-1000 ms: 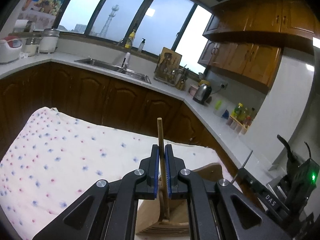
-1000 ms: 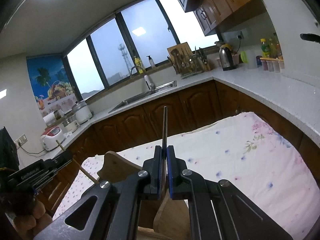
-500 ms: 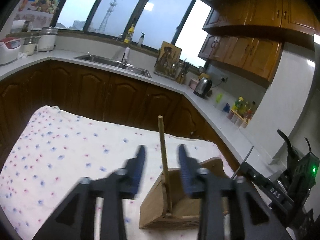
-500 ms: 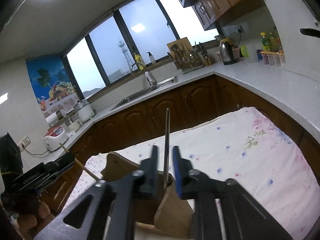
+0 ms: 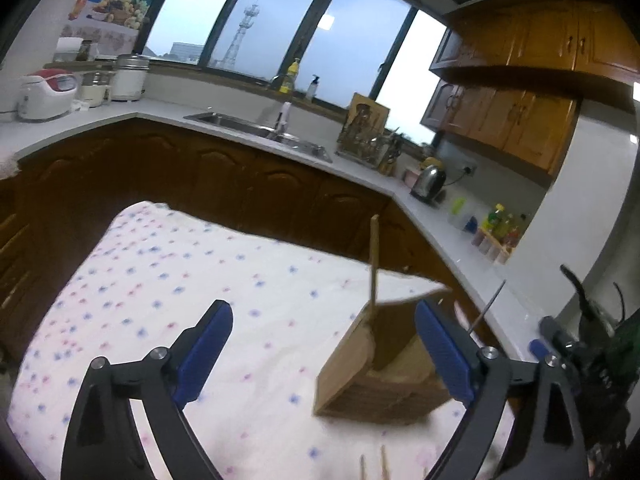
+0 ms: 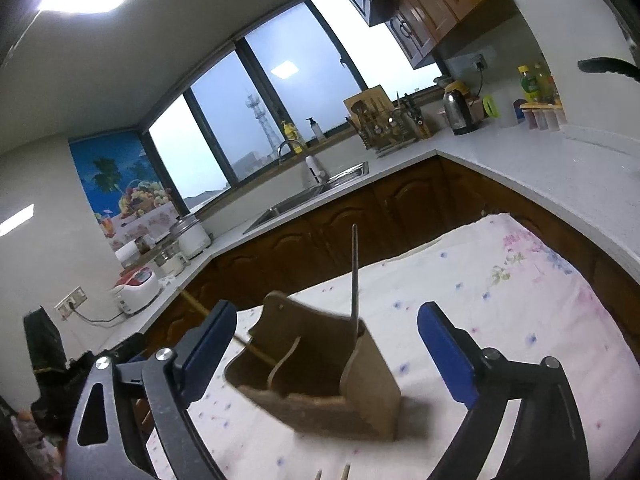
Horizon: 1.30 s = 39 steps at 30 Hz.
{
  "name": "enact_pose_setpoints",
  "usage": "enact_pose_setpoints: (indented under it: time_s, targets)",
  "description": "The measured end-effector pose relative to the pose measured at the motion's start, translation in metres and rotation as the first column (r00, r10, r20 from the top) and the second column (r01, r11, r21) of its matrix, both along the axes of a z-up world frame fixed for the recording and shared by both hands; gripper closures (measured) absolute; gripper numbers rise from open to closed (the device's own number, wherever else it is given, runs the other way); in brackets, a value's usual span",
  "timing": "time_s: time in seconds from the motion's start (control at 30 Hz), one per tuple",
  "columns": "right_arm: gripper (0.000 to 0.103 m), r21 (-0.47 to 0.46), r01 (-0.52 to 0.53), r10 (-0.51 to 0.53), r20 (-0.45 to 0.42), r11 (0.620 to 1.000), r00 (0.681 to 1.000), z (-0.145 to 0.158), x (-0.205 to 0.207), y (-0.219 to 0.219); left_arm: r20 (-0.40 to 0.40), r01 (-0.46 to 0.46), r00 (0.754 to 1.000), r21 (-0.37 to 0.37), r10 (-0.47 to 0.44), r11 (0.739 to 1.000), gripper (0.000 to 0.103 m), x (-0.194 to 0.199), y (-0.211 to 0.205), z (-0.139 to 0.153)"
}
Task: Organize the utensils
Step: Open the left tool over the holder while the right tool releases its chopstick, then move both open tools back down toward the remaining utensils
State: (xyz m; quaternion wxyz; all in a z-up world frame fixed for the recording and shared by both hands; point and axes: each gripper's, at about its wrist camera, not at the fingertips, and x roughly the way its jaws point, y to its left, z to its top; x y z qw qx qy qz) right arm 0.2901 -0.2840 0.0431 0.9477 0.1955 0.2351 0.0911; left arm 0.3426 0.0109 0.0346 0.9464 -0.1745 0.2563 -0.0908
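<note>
Inside the wooden holder (image 6: 320, 376), divider visible from right wrist only; both grippers' fingers (image 5: 208, 344) (image 6: 444, 348) spread, empty.

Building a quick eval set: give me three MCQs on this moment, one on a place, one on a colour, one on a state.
1. Where does the wooden stick stand?
A. in the wooden holder
B. flat on the cloth
C. in the sink

2. What colour are the pads on the left tool?
A. red
B. blue
C. green

3. How does the right tool stand?
A. shut on the metal utensil
B. shut on nothing
C. open, gripping nothing

Answers:
1. A, the stick rises upright out of the wooden holder on the flowered cloth.
2. B, both pads facing the gap are blue.
3. C, its fingers are spread wide on either side of the holder, and the metal utensil stands free in a slot between them.
</note>
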Motion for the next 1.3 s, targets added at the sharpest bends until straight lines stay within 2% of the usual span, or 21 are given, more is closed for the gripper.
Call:
enact_pose_setpoints:
  time_s: [0.37, 0.57, 0.67, 0.97, 1.13, 1.3]
  targets:
    - [0.005, -0.043, 0.007, -0.009, -0.039, 0.999, 0.999, 0.001, -0.079, 0.001, -0.039, 0.007, 0.999, 0.035, -0.006, 0.999, 0.007, -0.099, 0.017, 0.008]
    - [0.005, -0.068, 0.014, -0.018, -0.067, 0.998, 0.998, -0.004, -0.119, 0.002, -0.063, 0.019, 0.998, 0.007, -0.018, 1.0, 0.006, -0.144, 0.028, 0.013]
    - [0.005, -0.076, 0.022, -0.028, -0.071, 0.997, 0.997, -0.008, -0.138, 0.002, -0.077, 0.019, 0.997, 0.023, -0.018, 1.0, 0.006, -0.166, 0.03, 0.013]
    - [0.005, -0.102, 0.006, -0.018, -0.114, 0.995, 0.993, -0.026, -0.17, 0.013, -0.138, 0.02, 0.99, 0.015, -0.018, 1.0, 0.006, -0.198, 0.039, 0.012]
    - [0.005, -0.109, -0.017, 0.0, -0.148, 0.994, 0.989, -0.038, -0.171, 0.021, -0.164, 0.023, 0.986, 0.036, -0.017, 0.999, 0.006, -0.212, 0.04, 0.012]
    - [0.005, -0.11, -0.028, 0.008, -0.179, 0.993, 0.984, -0.048, -0.165, 0.024, -0.194, 0.032, 0.981, 0.056, -0.02, 0.998, 0.006, -0.209, 0.036, 0.01]
